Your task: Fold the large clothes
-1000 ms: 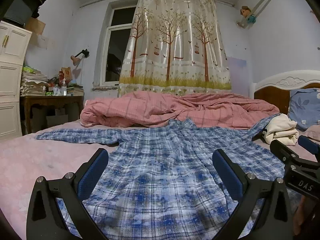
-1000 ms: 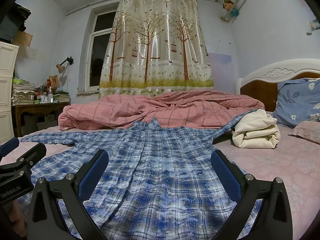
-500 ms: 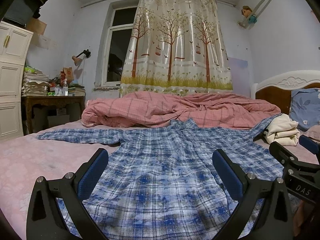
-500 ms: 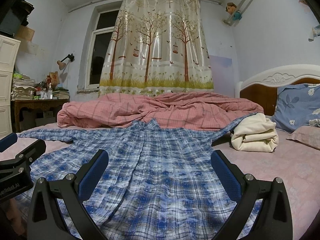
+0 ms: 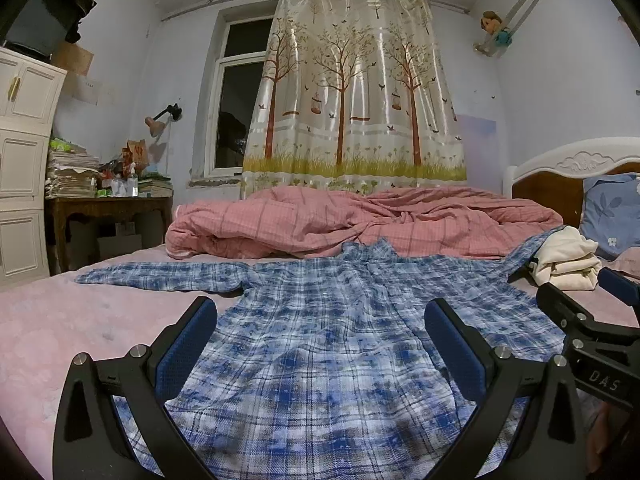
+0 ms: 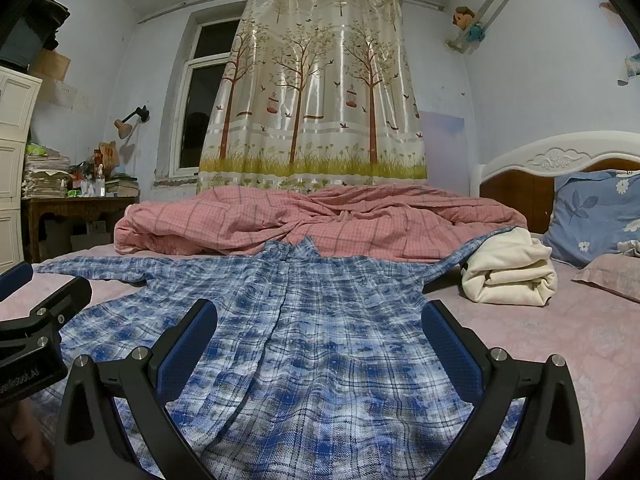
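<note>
A blue and white plaid shirt (image 5: 320, 328) lies flat on the pink bed, collar away from me, both sleeves spread out; it also shows in the right wrist view (image 6: 312, 320). My left gripper (image 5: 320, 344) hovers open and empty over the shirt's lower left part. My right gripper (image 6: 320, 344) hovers open and empty over the lower right part. Each gripper shows at the edge of the other's view: the right one (image 5: 580, 312) and the left one (image 6: 40, 300). The shirt's right sleeve end lies against a folded cream garment (image 6: 508, 272).
A rumpled pink checked quilt (image 5: 360, 220) lies across the bed behind the shirt's collar. A blue flowered pillow (image 6: 592, 212) and the headboard (image 6: 560, 160) are at the right. A cluttered wooden desk (image 5: 108, 204) and a white cabinet (image 5: 24, 160) stand at the left.
Both views have shifted very slightly; the grippers stay open above the shirt's hem. The shirt has not moved.
</note>
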